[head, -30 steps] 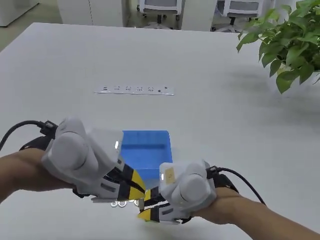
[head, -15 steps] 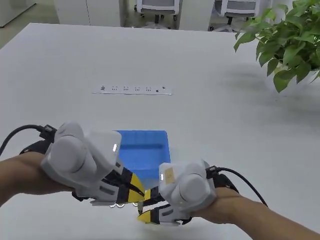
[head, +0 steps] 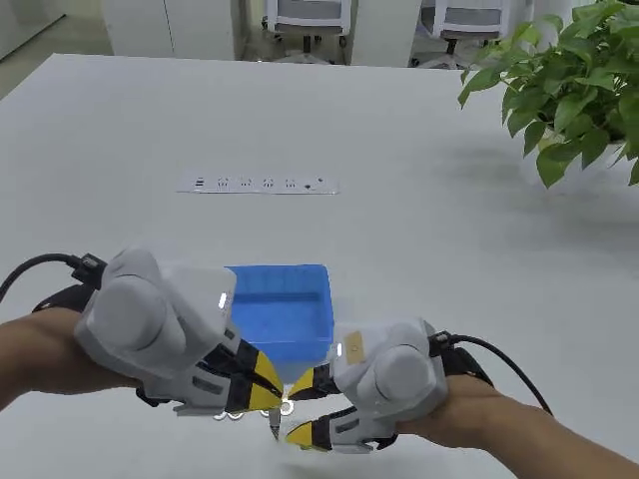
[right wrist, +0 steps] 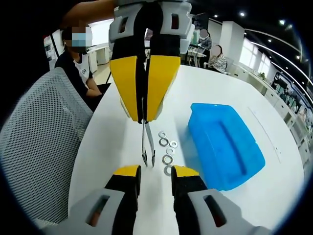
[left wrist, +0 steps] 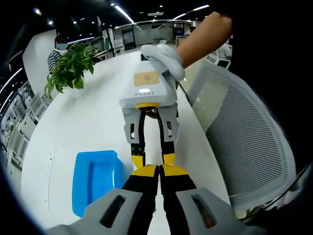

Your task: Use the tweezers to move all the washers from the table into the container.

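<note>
Pinches tweezers (right wrist: 147, 139) in left gripper (head: 268, 384), tips down just beside washers (right wrist: 167, 159) loose on counter (head: 399, 200). Leaves blue container (head: 278, 271) just beside washers. Holds right gripper (head: 303, 407) spread, empty, backed slightly farther right of left gripper than second ago.

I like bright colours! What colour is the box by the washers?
The box is blue; the right gripper view shows it best.

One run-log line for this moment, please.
left gripper: shut on tweezers | right gripper: open | washers: on table beside blue container | tweezers tips: beside washers
</note>
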### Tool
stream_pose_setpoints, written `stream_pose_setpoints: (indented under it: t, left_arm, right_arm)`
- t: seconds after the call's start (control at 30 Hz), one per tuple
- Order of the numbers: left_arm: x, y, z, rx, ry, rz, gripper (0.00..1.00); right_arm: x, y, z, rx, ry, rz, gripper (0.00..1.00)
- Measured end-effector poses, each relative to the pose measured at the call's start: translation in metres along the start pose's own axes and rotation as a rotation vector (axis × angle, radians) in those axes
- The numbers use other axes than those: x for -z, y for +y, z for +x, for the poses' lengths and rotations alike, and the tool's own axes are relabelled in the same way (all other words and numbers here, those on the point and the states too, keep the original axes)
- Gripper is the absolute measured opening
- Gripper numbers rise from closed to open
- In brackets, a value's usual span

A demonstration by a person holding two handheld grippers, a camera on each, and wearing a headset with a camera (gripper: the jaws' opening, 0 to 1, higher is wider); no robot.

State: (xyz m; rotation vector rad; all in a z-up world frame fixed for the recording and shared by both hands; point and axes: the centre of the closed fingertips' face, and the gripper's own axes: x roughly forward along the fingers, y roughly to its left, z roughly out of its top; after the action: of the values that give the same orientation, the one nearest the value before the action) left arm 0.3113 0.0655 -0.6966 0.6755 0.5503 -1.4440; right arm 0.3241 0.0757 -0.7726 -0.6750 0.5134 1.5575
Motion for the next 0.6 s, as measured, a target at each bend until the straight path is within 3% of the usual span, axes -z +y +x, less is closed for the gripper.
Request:
stream_pose_setpoints:
  t: [0.6]
  left_arm:
    - [-0.005,0.015,-0.001,-0.021,0.0,0.023,0.06]
  right_arm:
    - [0.01,-0.01,-0.02,0.056,-0.011,0.037,0.32]
